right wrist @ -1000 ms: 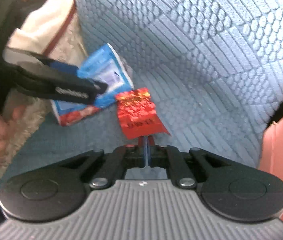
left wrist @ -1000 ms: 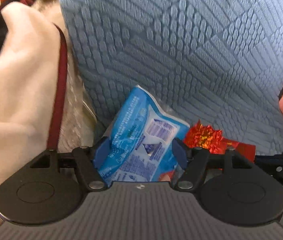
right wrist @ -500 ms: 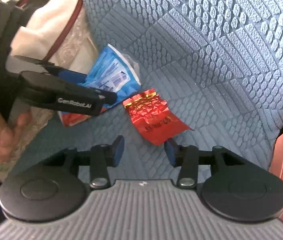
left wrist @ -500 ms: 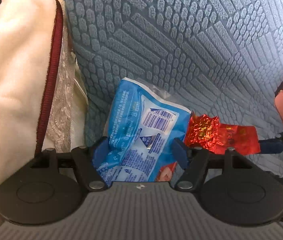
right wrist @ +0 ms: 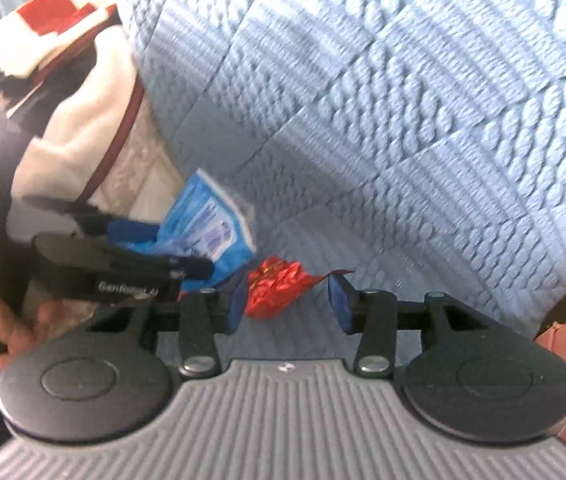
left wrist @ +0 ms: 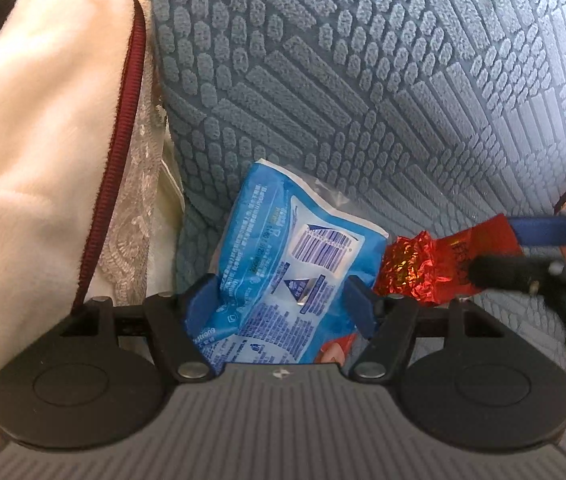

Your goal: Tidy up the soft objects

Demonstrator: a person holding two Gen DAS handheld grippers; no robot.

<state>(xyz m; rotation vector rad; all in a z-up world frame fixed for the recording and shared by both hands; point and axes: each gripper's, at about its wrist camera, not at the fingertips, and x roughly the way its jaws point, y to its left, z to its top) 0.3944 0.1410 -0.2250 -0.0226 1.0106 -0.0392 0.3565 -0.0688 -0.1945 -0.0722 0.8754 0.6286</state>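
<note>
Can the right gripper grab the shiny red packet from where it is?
Probably yes. The red packet already lies between the right gripper's open fingers, with nothing blocking; the blue packet sits just beside it.

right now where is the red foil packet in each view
Left wrist: red foil packet at right of centre, beside the blue packet, the right claw around its far end.
Right wrist: low centre, between the claw's pads.
Shared landmark: the blue packet.

Motion blur smears the right wrist view. The blue packet [left wrist: 283,272] runs under the left gripper's body there; its small print [left wrist: 267,320] stays illegible.
</note>
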